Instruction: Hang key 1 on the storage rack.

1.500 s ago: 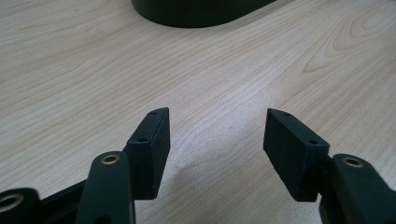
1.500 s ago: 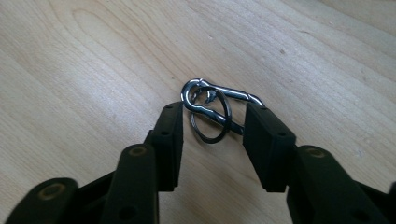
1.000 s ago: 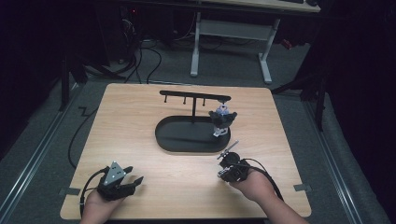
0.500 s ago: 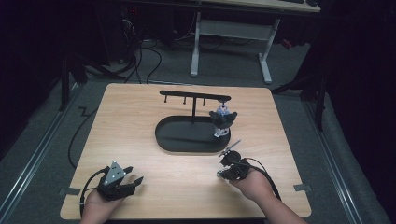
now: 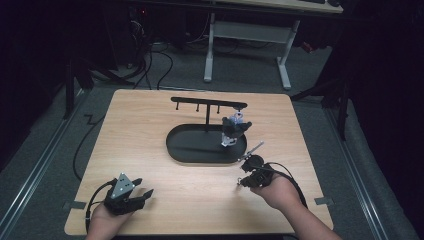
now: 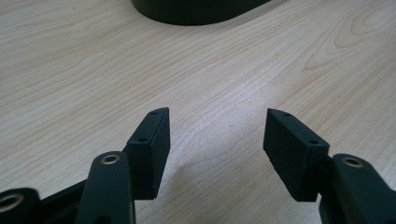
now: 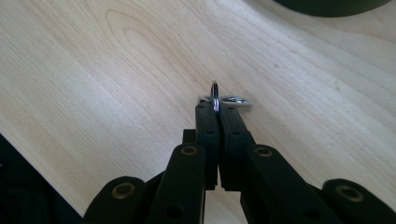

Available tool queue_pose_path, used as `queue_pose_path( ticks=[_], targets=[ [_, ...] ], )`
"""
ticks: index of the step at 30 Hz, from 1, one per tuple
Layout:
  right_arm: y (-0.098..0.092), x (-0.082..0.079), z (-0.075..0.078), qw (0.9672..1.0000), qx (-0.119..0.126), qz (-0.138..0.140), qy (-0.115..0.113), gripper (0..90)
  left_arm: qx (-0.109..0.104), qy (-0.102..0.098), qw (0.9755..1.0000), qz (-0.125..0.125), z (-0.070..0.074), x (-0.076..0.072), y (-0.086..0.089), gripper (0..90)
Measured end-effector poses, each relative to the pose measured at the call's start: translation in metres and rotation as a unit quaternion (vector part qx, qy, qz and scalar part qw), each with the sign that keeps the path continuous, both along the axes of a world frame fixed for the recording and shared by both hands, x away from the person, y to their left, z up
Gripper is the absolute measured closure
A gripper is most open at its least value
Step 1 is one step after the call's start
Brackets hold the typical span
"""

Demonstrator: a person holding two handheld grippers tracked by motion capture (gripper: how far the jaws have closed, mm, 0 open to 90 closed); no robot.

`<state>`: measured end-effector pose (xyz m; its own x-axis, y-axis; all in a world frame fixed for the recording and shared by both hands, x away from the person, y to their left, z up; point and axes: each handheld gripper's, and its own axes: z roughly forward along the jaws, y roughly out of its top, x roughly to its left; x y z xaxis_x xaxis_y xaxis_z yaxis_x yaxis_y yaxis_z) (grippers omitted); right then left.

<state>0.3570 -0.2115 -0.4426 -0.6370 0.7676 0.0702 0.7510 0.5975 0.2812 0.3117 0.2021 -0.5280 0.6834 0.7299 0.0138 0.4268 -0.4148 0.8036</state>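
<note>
Pinching a metal key ring [image 7: 215, 97] edge-on between closed jaws, my right gripper [image 7: 215, 108] holds it just above the wooden surface [image 5: 150, 140], near the black oval stand base [image 5: 192, 147]. My left gripper [image 6: 215, 135] rests low over bare wood, jaws apart and empty.

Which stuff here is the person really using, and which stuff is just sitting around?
In use:
- right gripper, shut on a metal key ring
- key ring's other loop, by the jaw tips
- black stand with hooks on its oval base, probably where the ring goes

Just sitting around:
- left gripper, open over the wooden table
- dark keychain already hanging on the stand
- white desk frame behind the table
</note>
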Motion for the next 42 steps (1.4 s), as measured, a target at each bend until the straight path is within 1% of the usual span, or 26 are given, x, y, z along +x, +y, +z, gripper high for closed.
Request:
queue_pose_path(
  ticks=[1, 2, 3, 4, 5, 6, 7, 8, 9, 10, 11, 12, 17, 19, 21, 23, 24, 28, 30, 32, 35, 36, 37, 39, 40, 42],
  targets=[
    [-0.001, 0.001, 0.004, 1.0000, 0.002, -0.001, 0.001, 89.2, 0.000, 0.001, 1.0000, 0.000, 0.000, 0.000, 0.000, 41.8],
    [0.000, 0.000, 0.007, 1.0000, 0.002, -0.008, 0.004, 89.2, -0.001, 0.001, 1.0000, 0.001, 0.000, 0.000, 0.000, 41.8],
    [-0.001, 0.001, 0.010, 1.0000, 0.001, -0.005, -0.001, 89.3, -0.002, 0.001, 1.0000, 0.001, 0.000, 0.000, 0.001, 41.8],
    [-0.001, 0.001, 0.010, 1.0000, 0.001, -0.005, -0.001, 89.3, -0.002, 0.001, 1.0000, 0.001, 0.000, 0.000, 0.001, 41.8],
    [-0.001, 0.002, 0.017, 1.0000, 0.001, -0.009, 0.001, 89.3, -0.002, 0.002, 1.0000, 0.001, 0.000, 0.000, 0.001, 41.8],
    [-0.001, 0.004, 0.020, 1.0000, 0.002, -0.002, -0.003, 89.3, -0.002, 0.001, 1.0000, 0.001, 0.000, 0.000, 0.001, 41.8],
    [-0.001, 0.004, 0.020, 1.0000, 0.002, -0.002, -0.003, 89.3, -0.002, 0.001, 1.0000, 0.002, 0.000, 0.000, 0.001, 41.8],
    [0.000, 0.004, 0.026, 1.0000, 0.002, -0.004, -0.003, 89.2, -0.002, 0.001, 1.0000, 0.001, 0.000, 0.000, 0.001, 41.8],
    [0.000, 0.005, 0.028, 1.0000, 0.001, -0.005, -0.002, 89.3, -0.002, 0.001, 1.0000, 0.001, 0.000, 0.000, 0.001, 41.8],
    [0.001, 0.004, 0.031, 0.9998, 0.003, -0.017, 0.007, 89.2, -0.002, 0.000, 1.0000, 0.001, 0.000, 0.000, 0.001, 41.8],
    [0.001, 0.006, 0.033, 1.0000, 0.001, -0.007, 0.001, 89.2, -0.003, 0.000, 1.0000, 0.002, 0.000, 0.000, 0.001, 41.8],
    [0.002, 0.007, 0.034, 1.0000, 0.001, -0.003, -0.001, 89.2, -0.003, 0.000, 1.0000, 0.002, 0.000, 0.000, 0.001, 41.8],
    [0.005, 0.008, 0.037, 1.0000, 0.000, -0.003, 0.002, 89.2, -0.004, -0.001, 1.0000, 0.003, 0.001, 0.000, 0.002, 41.8],
    [0.005, 0.009, 0.038, 1.0000, -0.002, 0.002, 0.002, 89.2, -0.005, -0.001, 1.0000, 0.003, 0.001, 0.000, 0.002, 41.8],
    [0.006, 0.010, 0.039, 1.0000, -0.002, -0.001, 0.005, 89.2, -0.005, 0.000, 1.0000, 0.003, 0.000, 0.000, 0.002, 41.8],
    [0.006, 0.011, 0.041, 1.0000, -0.006, 0.002, 0.003, 89.2, -0.005, -0.001, 1.0000, 0.004, 0.000, 0.000, 0.002, 41.8],
    [0.007, 0.011, 0.042, 1.0000, -0.004, -0.004, 0.005, 89.2, -0.005, -0.001, 1.0000, 0.003, 0.000, 0.000, 0.002, 41.8],
    [0.008, 0.013, 0.046, 1.0000, -0.002, -0.003, 0.003, 89.2, -0.005, 0.000, 1.0000, 0.003, 0.000, 0.000, 0.002, 41.8],
    [0.009, 0.016, 0.050, 1.0000, -0.003, -0.001, -0.004, 89.2, -0.005, 0.000, 1.0000, 0.003, 0.000, 0.000, 0.002, 41.8],
    [0.010, 0.017, 0.051, 1.0000, 0.000, -0.002, -0.001, 89.2, -0.005, 0.001, 1.0000, 0.003, 0.000, 0.000, 0.002, 41.8],
    [0.012, 0.021, 0.056, 1.0000, 0.005, 0.002, -0.002, 89.2, -0.005, 0.001, 1.0000, 0.003, 0.000, 0.000, 0.002, 41.8],
    [0.015, 0.025, 0.061, 1.0000, 0.003, -0.001, 0.001, 89.2, -0.005, 0.001, 1.0000, 0.003, 0.000, 0.000, 0.003, 41.8],
    [0.015, 0.025, 0.061, 1.0000, 0.003, -0.001, 0.001, 89.2, -0.005, 0.001, 1.0000, 0.003, 0.000, 0.000, 0.003, 41.8],
    [0.018, 0.034, 0.068, 1.0000, 0.002, 0.006, -0.006, 89.2, -0.006, 0.001, 1.0000, 0.004, 0.000, 0.000, 0.003, 41.8],
    [0.018, 0.034, 0.068, 1.0000, 0.002, 0.006, -0.006, 89.2, -0.007, 0.000, 1.0000, 0.005, 0.000, 0.000, 0.003, 41.8],
    [0.022, 0.038, 0.073, 1.0000, 0.001, 0.003, -0.005, 89.2, -0.006, 0.000, 1.0000, 0.005, 0.001, 0.000, 0.003, 41.8]
  ],
)
